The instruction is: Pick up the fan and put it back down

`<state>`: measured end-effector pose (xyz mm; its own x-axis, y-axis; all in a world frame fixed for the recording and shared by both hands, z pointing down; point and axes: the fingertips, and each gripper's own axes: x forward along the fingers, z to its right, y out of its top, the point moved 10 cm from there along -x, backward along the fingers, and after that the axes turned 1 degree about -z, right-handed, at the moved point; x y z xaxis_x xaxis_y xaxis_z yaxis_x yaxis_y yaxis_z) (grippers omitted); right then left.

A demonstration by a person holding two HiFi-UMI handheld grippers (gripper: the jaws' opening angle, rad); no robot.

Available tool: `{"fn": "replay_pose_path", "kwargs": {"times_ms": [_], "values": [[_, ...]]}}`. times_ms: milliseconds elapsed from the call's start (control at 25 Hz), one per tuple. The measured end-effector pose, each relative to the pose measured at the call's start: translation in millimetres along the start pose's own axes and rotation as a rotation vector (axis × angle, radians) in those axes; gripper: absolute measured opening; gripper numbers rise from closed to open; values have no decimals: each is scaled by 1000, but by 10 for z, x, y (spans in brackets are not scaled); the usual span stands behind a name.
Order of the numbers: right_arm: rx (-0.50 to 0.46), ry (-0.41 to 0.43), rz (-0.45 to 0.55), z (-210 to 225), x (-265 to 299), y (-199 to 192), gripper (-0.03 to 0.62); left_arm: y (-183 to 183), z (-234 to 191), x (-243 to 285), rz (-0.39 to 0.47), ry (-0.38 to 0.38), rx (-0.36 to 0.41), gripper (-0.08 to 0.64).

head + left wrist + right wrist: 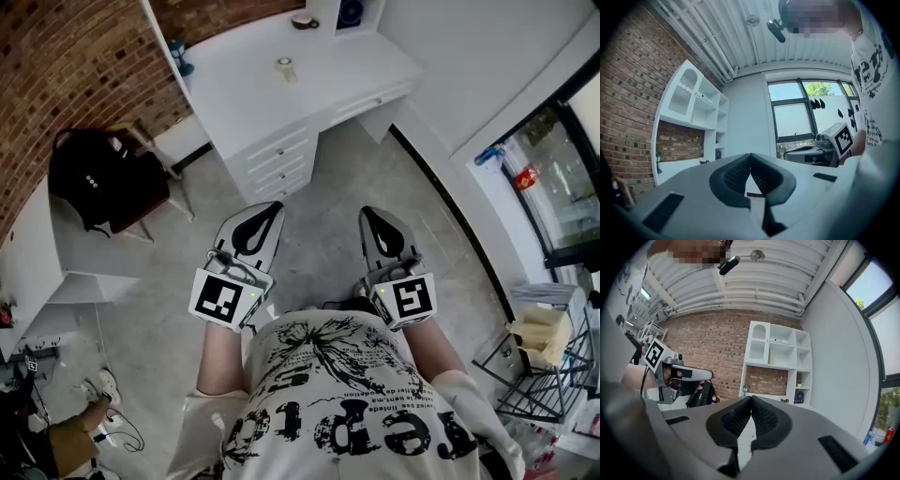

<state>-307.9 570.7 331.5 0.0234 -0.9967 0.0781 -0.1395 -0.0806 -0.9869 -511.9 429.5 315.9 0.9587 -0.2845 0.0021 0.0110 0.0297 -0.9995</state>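
The left gripper (270,210) and the right gripper (368,215) are held level, side by side, each with its jaws pressed together on nothing. The fan (350,12), small, round and blue, is seen in a shelf niche at the far end of the white desk (246,98), well apart from both grippers. A pale roll (285,66) and a dark dish (303,21) are set on the desktop near it. Grey floor (342,173) is spread between grippers and desk. A black backpack (92,173) is propped on a chair (161,192) to the left.
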Motion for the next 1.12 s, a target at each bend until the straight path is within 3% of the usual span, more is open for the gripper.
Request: {"fn": "replay_pose_path", "kwargs": {"times_ms": [80,120,160,200,320,600,840,1120], "values": [[12,11,-8,74,53,-38,14,-34,-7,98,-3,15,-15,15],[19,11,-12,111,72,-57,14,-55,-15,145,-2,25,-28,81],[25,8,-12,149,88,-73,14,-78,-31,190,3,36,-46,237],[30,4,-9,192,105,-87,14,-103,-53,234,8,50,-66,322],[37,3,2,388,199,-171,14,-187,-116,404,13,98,-106,345],[76,24,-6,1015,504,-378,14,-266,-114,946,-63,170,-109,345],[87,132,-4,2051,1069,-460,14,-162,-85,1877,-93,289,-80,345],[69,260,-27,3270,1734,-418,14,-87,-95,3116,-96,408,-144,345]]}}
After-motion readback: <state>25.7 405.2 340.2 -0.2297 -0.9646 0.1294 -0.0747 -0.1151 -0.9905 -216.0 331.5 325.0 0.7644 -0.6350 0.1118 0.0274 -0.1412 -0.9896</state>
